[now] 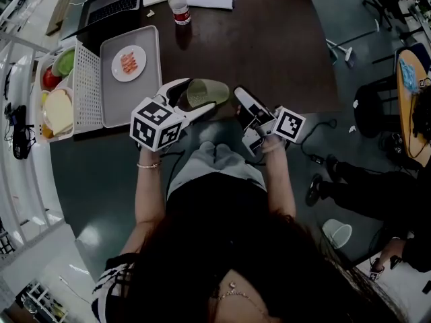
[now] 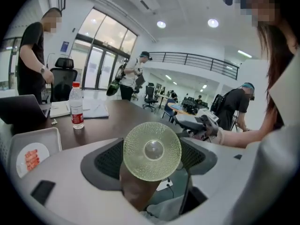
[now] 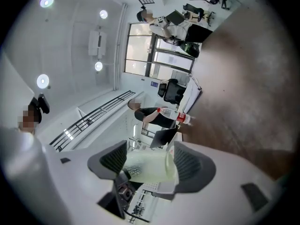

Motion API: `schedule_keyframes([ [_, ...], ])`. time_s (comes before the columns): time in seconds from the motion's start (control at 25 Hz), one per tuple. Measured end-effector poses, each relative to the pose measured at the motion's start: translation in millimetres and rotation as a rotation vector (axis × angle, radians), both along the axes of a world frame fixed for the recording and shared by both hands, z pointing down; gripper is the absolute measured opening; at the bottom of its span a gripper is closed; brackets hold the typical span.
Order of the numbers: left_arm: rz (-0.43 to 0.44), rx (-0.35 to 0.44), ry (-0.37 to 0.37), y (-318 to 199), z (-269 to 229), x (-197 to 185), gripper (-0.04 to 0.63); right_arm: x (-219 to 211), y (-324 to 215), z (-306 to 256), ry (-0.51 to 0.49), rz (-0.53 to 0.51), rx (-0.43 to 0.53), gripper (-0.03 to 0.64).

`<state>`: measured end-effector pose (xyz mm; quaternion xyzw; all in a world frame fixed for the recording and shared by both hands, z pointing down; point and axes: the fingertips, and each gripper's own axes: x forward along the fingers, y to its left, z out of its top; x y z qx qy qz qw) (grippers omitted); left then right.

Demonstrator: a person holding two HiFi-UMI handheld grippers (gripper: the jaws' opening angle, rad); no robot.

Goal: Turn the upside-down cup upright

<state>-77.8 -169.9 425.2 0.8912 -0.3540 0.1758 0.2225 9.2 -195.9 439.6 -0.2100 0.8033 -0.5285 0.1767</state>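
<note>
The cup (image 1: 205,93), a single pale green one with a pebbled wall, lies on its side in the air over the near edge of the table (image 1: 269,39). Its long axis is about level, with the round base turned back toward the person and the mouth toward the far side of the table. The left gripper (image 1: 195,98) has its two jaws closed on the cup's sides, base end facing its camera. The right gripper (image 3: 150,162) has its jaws standing apart just beside the cup. The cup's side shows in the gap, but I cannot tell whether they touch it. Farther in on the table stand one water bottle (image 1: 178,4) with a red label, its print too small to read, and one laptop (image 1: 111,7). At the table's left end lies one grey tray (image 1: 128,103) holding one white plate (image 1: 138,73) of pinkish food.
</note>
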Motion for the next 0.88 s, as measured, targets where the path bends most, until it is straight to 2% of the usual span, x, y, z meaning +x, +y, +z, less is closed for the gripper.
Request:
schedule_keyframes([
  [0.28, 0.018, -0.029, -0.167, -7, 30, 1, 0.379, -1, 2, -6, 0.106, -0.007, 0.102, 0.324],
  [0.56, 0.072, -0.039, -0.321, -8, 54, 8, 0.379, 3, 5, 2, 0.164, -0.001, 0.109, 0.324],
  [0.76, 0.111, -0.063, -0.362, -7, 69, 16, 0.379, 3, 7, 4, 0.214, -0.012, 0.142, 0.324],
  [0.88, 0.141, -0.060, -0.434, -8, 80, 18, 0.379, 4, 9, 6, 0.232, -0.015, 0.152, 0.324],
])
